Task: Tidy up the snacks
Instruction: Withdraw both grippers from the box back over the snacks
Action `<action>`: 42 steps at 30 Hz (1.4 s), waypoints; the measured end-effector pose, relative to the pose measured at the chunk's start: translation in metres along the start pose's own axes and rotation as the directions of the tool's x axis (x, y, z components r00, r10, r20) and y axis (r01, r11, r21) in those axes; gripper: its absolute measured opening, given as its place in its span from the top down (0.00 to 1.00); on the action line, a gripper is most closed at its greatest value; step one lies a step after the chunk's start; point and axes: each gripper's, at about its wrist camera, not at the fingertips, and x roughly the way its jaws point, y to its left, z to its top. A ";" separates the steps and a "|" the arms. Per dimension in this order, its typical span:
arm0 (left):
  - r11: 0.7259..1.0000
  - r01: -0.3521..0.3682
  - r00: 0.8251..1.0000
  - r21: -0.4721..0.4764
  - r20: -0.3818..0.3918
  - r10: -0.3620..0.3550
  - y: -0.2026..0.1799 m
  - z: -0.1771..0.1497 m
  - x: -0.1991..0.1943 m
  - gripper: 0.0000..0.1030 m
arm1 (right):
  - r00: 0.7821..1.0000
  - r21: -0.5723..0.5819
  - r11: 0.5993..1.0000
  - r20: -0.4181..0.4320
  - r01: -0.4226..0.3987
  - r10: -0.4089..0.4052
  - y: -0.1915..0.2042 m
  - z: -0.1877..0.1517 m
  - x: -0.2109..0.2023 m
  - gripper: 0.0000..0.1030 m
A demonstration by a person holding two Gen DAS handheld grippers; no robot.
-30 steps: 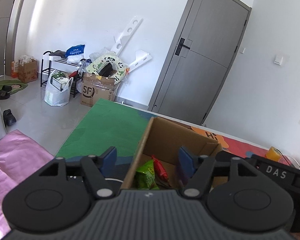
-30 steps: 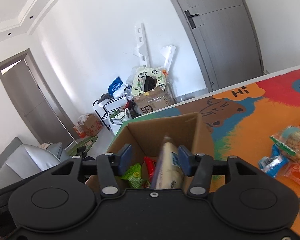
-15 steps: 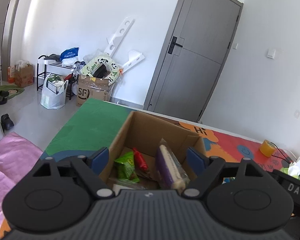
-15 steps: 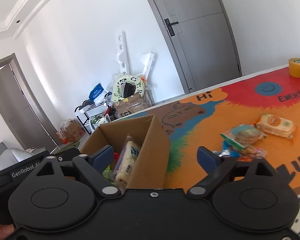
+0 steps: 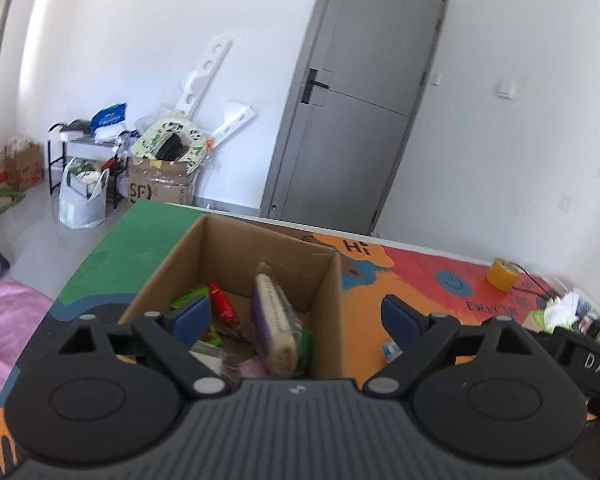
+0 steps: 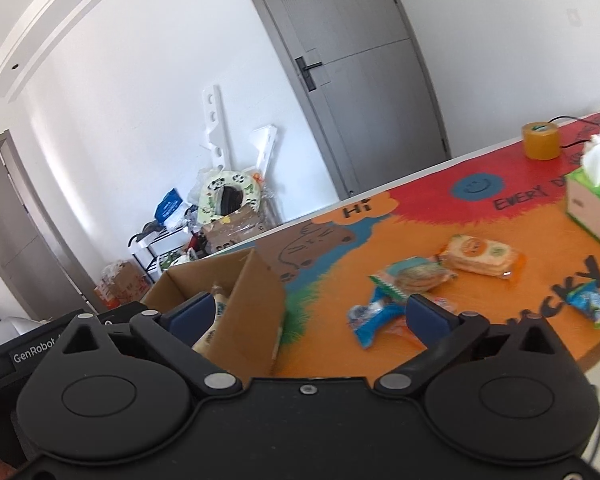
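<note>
At the bottom of each frame, the left hand-held gripper (image 5: pixel 296 314) and right hand-held gripper (image 6: pixel 310 312), jaws just opened, stand wide and empty. Behind, several snacks fill the cardboard box (image 5: pixel 324 300); farther right, loose packets (image 6: pixel 480 254) on the bench (image 6: pixel 500 216) await, I judge.

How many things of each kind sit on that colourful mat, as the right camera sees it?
Cardboard box: 1
Tissue box: 1
Tape roll: 1
Loose snack packs: 4 (cracker pack, cookie pack, blue pack, blue-green pack); another may be hidden.
Total: 7
</note>
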 end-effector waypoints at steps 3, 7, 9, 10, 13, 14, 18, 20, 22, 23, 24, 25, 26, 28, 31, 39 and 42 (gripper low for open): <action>1.000 0.026 0.999 0.010 -0.019 -0.026 -0.011 -0.004 0.001 0.10 | 1.000 0.011 1.000 0.008 0.015 -0.015 -0.012 0.001 -0.009 0.00; 0.999 0.046 0.999 0.015 -0.026 -0.045 -0.023 -0.009 0.001 0.07 | 0.999 0.018 0.999 0.014 0.038 -0.038 -0.027 0.000 -0.019 0.00; 0.998 0.052 0.998 0.024 -0.024 -0.052 -0.029 -0.010 0.001 0.06 | 0.999 0.020 0.999 0.019 0.045 -0.045 -0.033 0.000 -0.023 0.00; 0.998 0.057 0.998 0.025 -0.023 -0.057 -0.032 -0.011 0.001 0.06 | 0.999 0.022 0.999 0.022 0.049 -0.050 -0.036 0.001 -0.026 0.00; 0.997 0.075 0.997 0.033 -0.021 -0.074 -0.040 -0.013 -0.001 0.06 | 0.998 0.032 0.998 0.031 0.061 -0.062 -0.044 0.001 -0.032 0.00; 0.996 0.080 0.997 0.036 -0.020 -0.079 -0.043 -0.014 -0.001 0.06 | 0.997 0.035 0.997 0.034 0.065 -0.067 -0.048 0.002 -0.034 0.00; 0.995 0.085 0.996 0.043 -0.026 -0.084 -0.055 -0.017 0.003 0.06 | 0.996 0.047 0.996 0.043 0.078 -0.080 -0.062 0.002 -0.041 0.00; 0.996 0.085 0.996 0.038 -0.033 -0.083 -0.062 -0.018 0.005 0.06 | 0.995 0.057 0.995 0.047 0.085 -0.088 -0.070 0.003 -0.045 0.00; 0.996 0.083 0.996 0.042 -0.039 -0.081 -0.067 -0.018 0.009 0.06 | 0.994 0.066 0.994 0.050 0.090 -0.094 -0.079 0.003 -0.048 0.00; 0.996 0.083 0.996 0.042 -0.041 -0.081 -0.071 -0.018 0.009 0.06 | 0.994 0.071 0.993 0.051 0.095 -0.099 -0.083 0.003 -0.049 0.00; 0.995 0.086 0.996 0.043 -0.042 -0.084 -0.074 -0.018 0.010 0.06 | 0.993 0.079 0.992 0.050 0.100 -0.104 -0.088 0.003 -0.050 0.00; 0.995 0.090 0.995 0.046 -0.043 -0.088 -0.076 -0.019 0.012 0.06 | 0.993 0.088 0.991 0.048 0.101 -0.106 -0.093 0.004 -0.051 0.00; 0.995 0.092 0.995 0.050 -0.046 -0.090 -0.080 -0.019 0.014 0.06 | 0.994 0.099 0.990 0.046 0.097 -0.102 -0.098 0.005 -0.052 0.00; 0.993 0.098 0.994 0.058 -0.053 -0.095 -0.087 -0.018 0.019 0.06 | 0.993 0.119 0.988 0.045 0.101 -0.107 -0.107 0.007 -0.053 0.00; 0.992 0.109 0.992 0.068 -0.063 -0.105 -0.095 -0.018 0.027 0.06 | 0.992 0.133 0.985 0.052 0.110 -0.118 -0.119 0.010 -0.054 0.00; 0.991 0.116 0.990 0.074 -0.091 -0.109 -0.111 -0.026 0.053 0.08 | 0.992 0.140 0.984 0.044 0.111 -0.118 -0.136 0.015 -0.042 0.00; 0.991 0.107 0.991 0.076 -0.093 -0.099 -0.114 -0.030 0.060 0.11 | 0.994 0.132 0.987 0.034 0.094 -0.100 -0.135 0.014 -0.035 0.01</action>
